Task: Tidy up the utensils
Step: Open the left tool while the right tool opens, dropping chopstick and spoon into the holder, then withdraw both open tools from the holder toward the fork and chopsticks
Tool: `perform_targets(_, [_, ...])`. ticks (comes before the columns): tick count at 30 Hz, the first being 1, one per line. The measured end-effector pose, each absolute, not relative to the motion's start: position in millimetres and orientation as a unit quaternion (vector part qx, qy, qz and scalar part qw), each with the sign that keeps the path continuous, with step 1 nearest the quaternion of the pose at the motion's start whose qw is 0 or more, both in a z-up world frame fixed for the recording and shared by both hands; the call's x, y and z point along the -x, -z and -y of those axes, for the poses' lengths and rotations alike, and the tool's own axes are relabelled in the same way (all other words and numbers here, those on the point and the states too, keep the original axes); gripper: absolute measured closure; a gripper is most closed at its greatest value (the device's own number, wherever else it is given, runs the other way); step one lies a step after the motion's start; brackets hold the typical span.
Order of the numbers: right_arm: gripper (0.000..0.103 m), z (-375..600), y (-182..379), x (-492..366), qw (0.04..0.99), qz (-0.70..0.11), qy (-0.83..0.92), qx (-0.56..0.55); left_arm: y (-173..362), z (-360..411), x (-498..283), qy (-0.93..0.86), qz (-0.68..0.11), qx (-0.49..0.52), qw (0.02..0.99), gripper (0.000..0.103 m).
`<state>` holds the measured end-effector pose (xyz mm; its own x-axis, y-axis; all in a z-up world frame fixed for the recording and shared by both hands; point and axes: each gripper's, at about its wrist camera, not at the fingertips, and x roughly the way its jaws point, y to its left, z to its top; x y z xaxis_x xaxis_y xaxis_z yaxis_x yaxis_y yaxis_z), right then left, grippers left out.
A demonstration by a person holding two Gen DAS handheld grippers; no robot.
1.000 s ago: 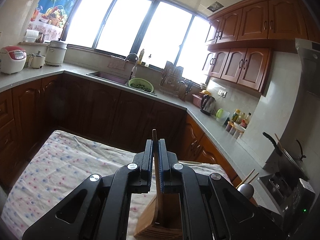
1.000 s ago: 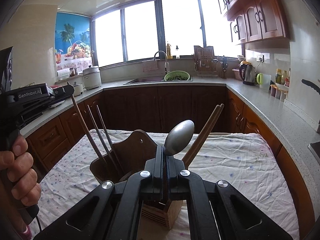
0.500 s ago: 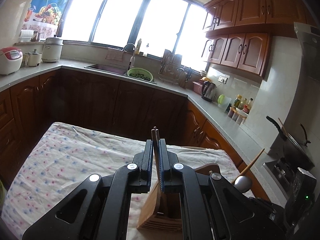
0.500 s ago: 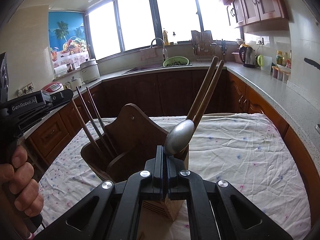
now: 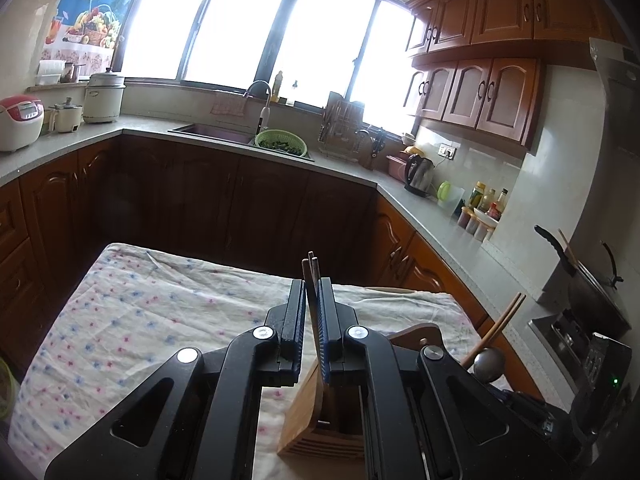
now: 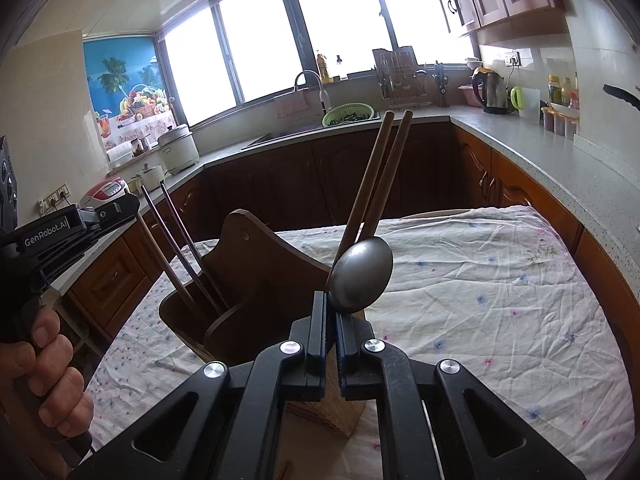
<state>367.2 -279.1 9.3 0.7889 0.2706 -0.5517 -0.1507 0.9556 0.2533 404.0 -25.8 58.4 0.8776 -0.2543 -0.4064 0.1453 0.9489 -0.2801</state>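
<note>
A wooden utensil holder (image 6: 256,280) stands on the cloth-covered table (image 6: 500,288); it also shows in the left wrist view (image 5: 320,420). My left gripper (image 5: 311,292) has opened slightly around dark chopsticks (image 5: 312,272), whose lower ends stand in the holder's left compartment (image 6: 180,240). My right gripper (image 6: 331,308) is shut on the handle of a metal spoon (image 6: 362,276), its bowl up, lowered into the holder's near compartment. Two wooden chopsticks (image 6: 380,176) lean out of that same side.
A grey counter (image 5: 432,220) with sink, green colander (image 5: 280,142), kettle (image 5: 418,174) and jars runs around the table. A stove with a pan (image 5: 592,292) is at right. The left gripper's body and hand (image 6: 40,360) are at left of the holder.
The left jaws have parted a little and the chopsticks sit lower in the holder. The right gripper has moved down and closer to the holder with the spoon.
</note>
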Motion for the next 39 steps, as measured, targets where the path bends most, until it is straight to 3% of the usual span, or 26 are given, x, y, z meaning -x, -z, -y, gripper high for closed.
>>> perform_targets(8, [0.093,279,-12,-365,0.939,-0.308,-0.111,-0.103,-60,25,-403,0.1,-0.228,0.118,0.961,0.096])
perform_targets(11, [0.08,282,-13,-361,0.94,-0.306,-0.109,-0.108,-59,23,-402,0.098,-0.233,0.122,0.96,0.093])
perform_targets(15, [0.076,283,-15,-354,0.941,-0.301,-0.108,-0.111,-60,19,-395,0.093,-0.23,0.127,0.96,0.059])
perform_targets(18, [0.066,287,-15,-348,0.941,-0.301,-0.104,-0.118,-63,16,-386,0.092,-0.227,0.127,0.961,0.051])
perform_targets(21, [0.057,289,-15,-338,0.94,-0.301,-0.101,-0.124,-63,11,-375,0.085,-0.228,0.125,0.962,0.022])
perform_targets(22, [0.044,290,-16,-334,0.94,-0.3,-0.1,-0.127,-63,8,-370,0.079,-0.228,0.125,0.962,0.011])
perform_targets(23, [0.029,292,-16,-329,0.94,-0.298,-0.1,-0.132,-62,5,-366,0.072,-0.23,0.124,0.962,0.007])
perform_targets(24, [0.023,293,-16,-324,0.94,-0.294,-0.101,-0.137,-60,1,-361,0.068,-0.232,0.123,0.962,0.004])
perform_targets(25, [0.018,295,-16,-319,0.941,-0.291,-0.101,-0.14,-59,-2,-356,0.066,-0.234,0.122,0.962,0.003])
perform_targets(39, [0.014,300,-21,-256,0.938,-0.286,-0.107,-0.164,-17,-48,-266,0.04,-0.292,0.145,0.945,0.002])
